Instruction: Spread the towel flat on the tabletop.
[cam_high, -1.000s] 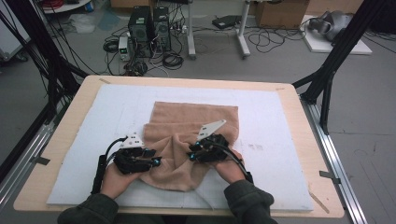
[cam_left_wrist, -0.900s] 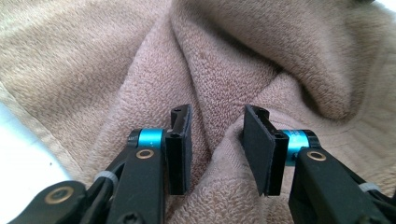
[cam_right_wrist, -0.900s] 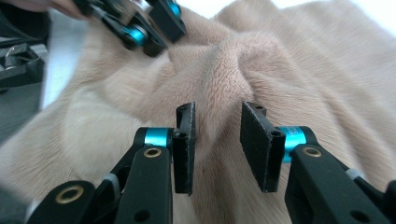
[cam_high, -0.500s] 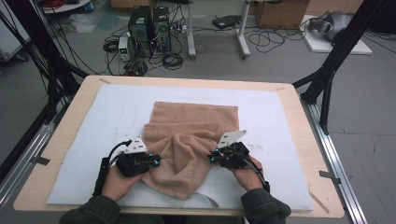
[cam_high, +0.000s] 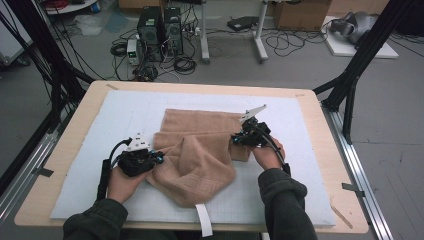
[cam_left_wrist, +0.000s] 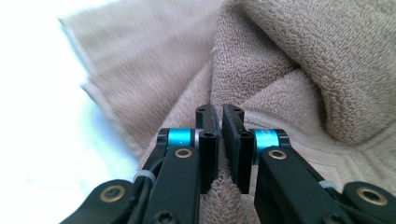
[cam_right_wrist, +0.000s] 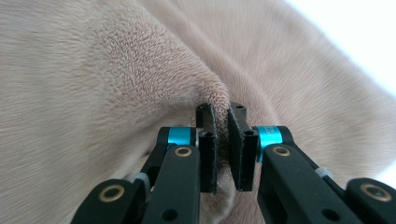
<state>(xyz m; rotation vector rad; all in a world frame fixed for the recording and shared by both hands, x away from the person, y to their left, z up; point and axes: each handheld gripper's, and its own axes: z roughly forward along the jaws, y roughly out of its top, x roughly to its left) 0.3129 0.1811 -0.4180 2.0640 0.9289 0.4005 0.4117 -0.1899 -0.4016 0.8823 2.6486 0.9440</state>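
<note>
**A:** From the high view, where's the towel (cam_high: 197, 150)?

**B:** Bunched mid-worktop (cam_high: 90, 125), strung between my left claw (cam_high: 159, 159) and right claw (cam_high: 234, 140).

**A:** Left gripper view?

**B:** My left claw (cam_left_wrist: 221, 116) is clamped on terry.

**A:** Right gripper view?

**B:** My right claw (cam_right_wrist: 220, 114) is pinching a fold too.

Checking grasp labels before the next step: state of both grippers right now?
Left gripper: jaws closed, pinching the tan towel at its left edge.
Right gripper: jaws closed, pinching a fold of the same towel.
</note>
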